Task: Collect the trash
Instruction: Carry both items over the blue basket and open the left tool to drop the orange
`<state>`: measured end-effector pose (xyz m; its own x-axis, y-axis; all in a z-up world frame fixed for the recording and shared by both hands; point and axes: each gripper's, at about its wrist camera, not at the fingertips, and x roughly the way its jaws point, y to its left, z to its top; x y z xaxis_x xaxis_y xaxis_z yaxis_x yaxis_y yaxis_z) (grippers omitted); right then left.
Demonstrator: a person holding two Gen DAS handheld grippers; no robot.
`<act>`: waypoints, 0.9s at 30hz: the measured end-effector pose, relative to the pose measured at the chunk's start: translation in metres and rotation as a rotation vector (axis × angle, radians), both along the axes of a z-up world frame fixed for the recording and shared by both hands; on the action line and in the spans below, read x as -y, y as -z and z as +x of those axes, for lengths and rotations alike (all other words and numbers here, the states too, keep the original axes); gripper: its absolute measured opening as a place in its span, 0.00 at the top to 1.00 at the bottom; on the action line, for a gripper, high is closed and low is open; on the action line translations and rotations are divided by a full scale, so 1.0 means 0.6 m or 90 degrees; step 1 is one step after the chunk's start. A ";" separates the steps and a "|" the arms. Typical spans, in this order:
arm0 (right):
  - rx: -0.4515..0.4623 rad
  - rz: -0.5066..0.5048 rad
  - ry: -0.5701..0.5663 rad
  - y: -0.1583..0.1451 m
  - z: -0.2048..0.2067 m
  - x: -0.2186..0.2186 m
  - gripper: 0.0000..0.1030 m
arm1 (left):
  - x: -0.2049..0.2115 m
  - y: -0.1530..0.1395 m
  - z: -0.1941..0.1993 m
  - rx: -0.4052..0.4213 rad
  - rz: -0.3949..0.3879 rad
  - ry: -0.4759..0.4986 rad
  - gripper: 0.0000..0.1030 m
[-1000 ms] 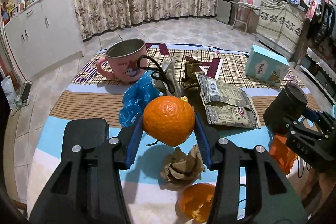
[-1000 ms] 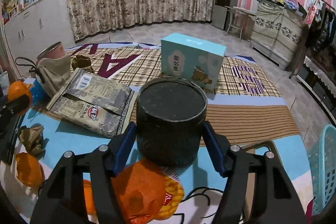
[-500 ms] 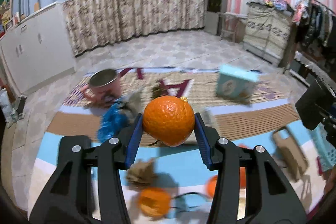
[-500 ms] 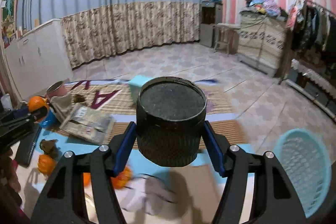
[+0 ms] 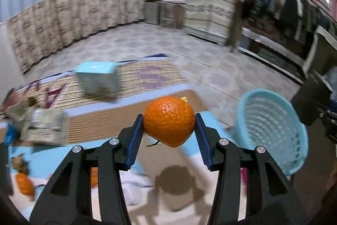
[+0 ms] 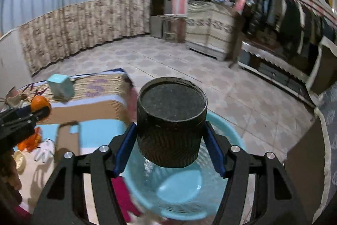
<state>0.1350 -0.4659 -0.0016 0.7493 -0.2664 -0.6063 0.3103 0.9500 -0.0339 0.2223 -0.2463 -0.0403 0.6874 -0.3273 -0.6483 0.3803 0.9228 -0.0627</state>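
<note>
My left gripper point(image 5: 168, 131) is shut on an orange point(image 5: 169, 121), held above the table's right end; the light blue basket point(image 5: 271, 130) stands on the floor to its right. My right gripper point(image 6: 171, 134) is shut on a black round jar point(image 6: 171, 123) and hangs right over the open basket point(image 6: 177, 189), whose inside looks bare. In the right wrist view the left gripper point(image 6: 41, 110) with the orange point(image 6: 39, 101) shows at the left edge. In the left wrist view the jar point(image 5: 309, 102) shows dark at the right edge.
On the table point(image 5: 88, 125) lie a light blue box point(image 5: 98, 81), a crumpled snack wrapper point(image 5: 45, 125), brown paper scraps point(image 5: 20, 162) and orange peel point(image 5: 24, 183). A cabinet and a clothes rack point(image 6: 280, 12) line the far wall beyond tiled floor point(image 6: 189, 69).
Both grippers swung right, away from the table's litter, each keeping its grip. The basket came into view; the jar now hangs over it and the orange is close to its left.
</note>
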 end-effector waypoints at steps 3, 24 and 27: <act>-0.008 0.005 0.015 0.012 -0.005 0.040 0.38 | 0.067 0.009 -0.010 0.001 0.012 0.039 0.54; -0.042 0.042 0.069 0.088 0.005 0.120 0.38 | 0.239 0.056 0.010 -0.037 0.028 0.178 0.22; -0.042 0.043 0.069 0.088 0.006 0.118 0.38 | 0.218 0.042 0.009 -0.020 0.011 0.164 0.18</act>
